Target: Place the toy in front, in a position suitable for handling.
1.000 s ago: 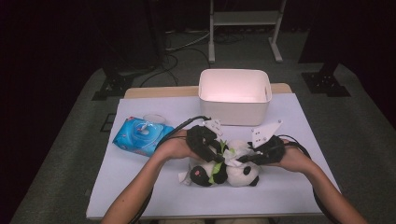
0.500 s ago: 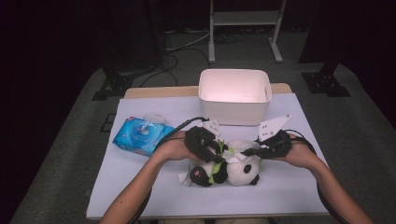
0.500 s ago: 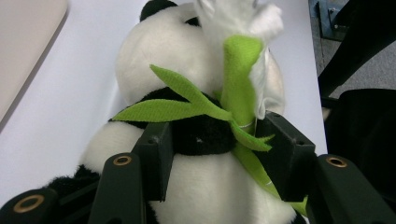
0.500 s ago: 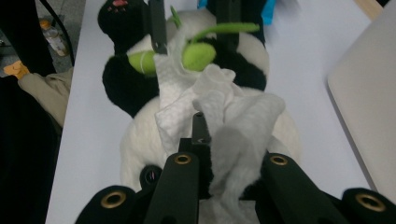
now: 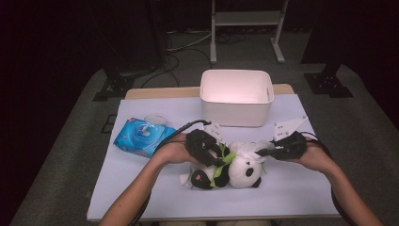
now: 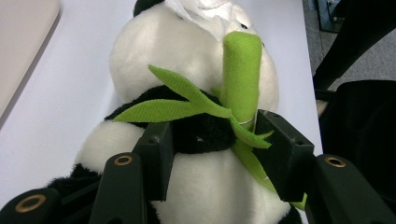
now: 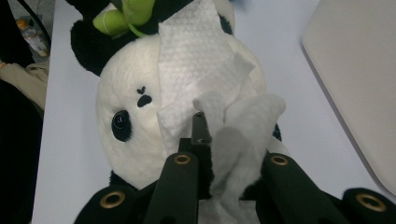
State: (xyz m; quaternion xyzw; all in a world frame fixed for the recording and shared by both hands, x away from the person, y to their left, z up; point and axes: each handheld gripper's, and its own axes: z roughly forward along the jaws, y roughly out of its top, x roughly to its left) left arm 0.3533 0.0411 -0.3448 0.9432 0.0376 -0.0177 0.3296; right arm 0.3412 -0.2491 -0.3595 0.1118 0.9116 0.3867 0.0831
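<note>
White fluffy panda plush [image 5: 235, 169] lies on its side on the table [image 5: 301, 188], right between the two tongs, so it looks like a wipe-down of the toy's face is going on. From the high view, the left gripper [image 5: 212, 157] sits on the panda's body end and the right gripper [image 5: 264, 152] comes in at the head end. Beyond both tongs stands a white bin [image 5: 236, 96], and out past the left one lies a blue wipes pack [image 5: 141, 136].

Left gripper view: the jaws are clamped on the panda [image 6: 201, 154] around its black chest band, one jaw on each side, with the green bamboo stalk [image 6: 241, 70] and leaves poking up between them. So that hand is just pinning the toy.

Right gripper view: the jaws are pinched together on a white wipe [image 7: 205, 88], which drapes over the panda's face [image 7: 135, 126] straight ahead of the tips, beside the eye.

My read is we're mid-wipe. Next move probably calls for dragging the wipe across the head with light pressure while the left keeps its hold, or the toy could just slide along the table. I'd also watch that the wipe doesn't bunch up and slip out of the jaws.
</note>
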